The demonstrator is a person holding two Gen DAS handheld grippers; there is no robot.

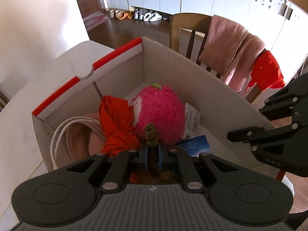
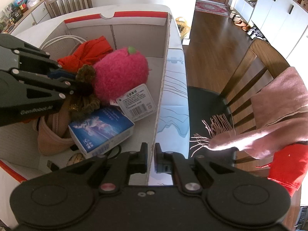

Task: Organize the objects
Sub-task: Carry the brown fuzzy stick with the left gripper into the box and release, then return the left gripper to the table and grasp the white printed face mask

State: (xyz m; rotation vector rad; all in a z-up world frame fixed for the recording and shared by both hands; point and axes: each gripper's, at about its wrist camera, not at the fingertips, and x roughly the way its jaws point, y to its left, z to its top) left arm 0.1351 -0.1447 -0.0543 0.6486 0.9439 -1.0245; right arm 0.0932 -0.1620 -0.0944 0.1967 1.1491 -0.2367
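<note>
A white cardboard box with a red rim stands on the table. Inside lie a pink plush fruit, a red cloth, a white cable, a blue packet and a pink pouch. My left gripper is shut on an olive-brown scrunchie and holds it over the box; it also shows in the right wrist view with the scrunchie. My right gripper is shut on the box's side wall; the plush and packet lie left of it.
A wooden chair draped with a pink scarf and a red garment stands beside the table. It shows in the right wrist view too. Another chair stands behind the table. Shoes line the far cabinets.
</note>
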